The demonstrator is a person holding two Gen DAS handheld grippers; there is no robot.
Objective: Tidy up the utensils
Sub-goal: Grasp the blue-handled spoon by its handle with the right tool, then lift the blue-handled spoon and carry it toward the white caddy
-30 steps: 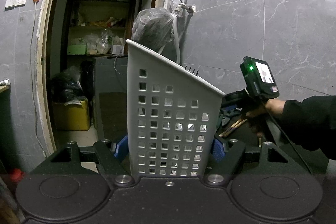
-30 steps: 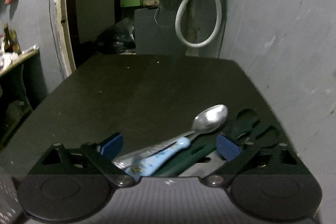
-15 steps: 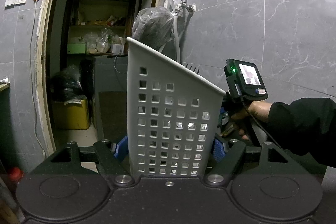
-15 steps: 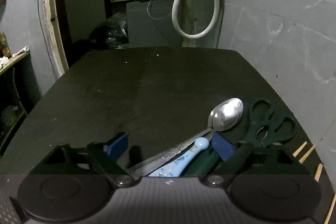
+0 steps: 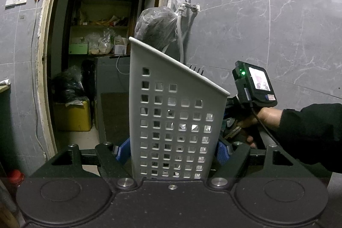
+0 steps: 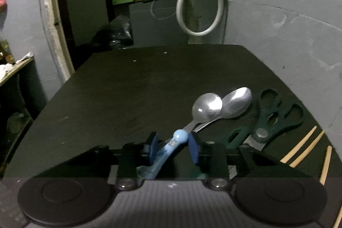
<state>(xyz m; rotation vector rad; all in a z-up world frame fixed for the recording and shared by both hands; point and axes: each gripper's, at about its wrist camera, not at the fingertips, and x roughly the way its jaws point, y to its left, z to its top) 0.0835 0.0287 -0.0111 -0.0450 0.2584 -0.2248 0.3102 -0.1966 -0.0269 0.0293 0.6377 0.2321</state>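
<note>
Currently my left gripper (image 5: 173,147) is clamped on the white caddy (image 5: 175,112), its blue pads pressed to the caddy's two sides near the base. The caddy stands upright, slanted rim high on the left, and dark fork tines (image 5: 196,70) stick up just behind that rim.

My right gripper (image 6: 172,147) has just been closing. A small spoon (image 6: 171,145) with a light-blue handle sits between its blue pads, handle running back toward the camera, round metal bowl raised ahead of the fingertips. Pads look to be touching the handle on both sides, though blur keeps me from being sure how firm the hold is.

Taking the small spoon as landmark: a larger metal spoon (image 6: 236,103) lies on the black table (image 6: 132,89) just right of its bowl, the two bowls overlapping in this view. Right of that are dark-green scissors (image 6: 275,119), handles pointing away. Farther right, near the table's edge, several chopsticks (image 6: 303,145) lie loose.

From the left wrist view, the person's hand (image 5: 260,121) in a dark sleeve (image 5: 310,134) holds the right gripper just right of the caddy, down low behind it. Grey tiled wall (image 5: 277,25) behind.
</note>
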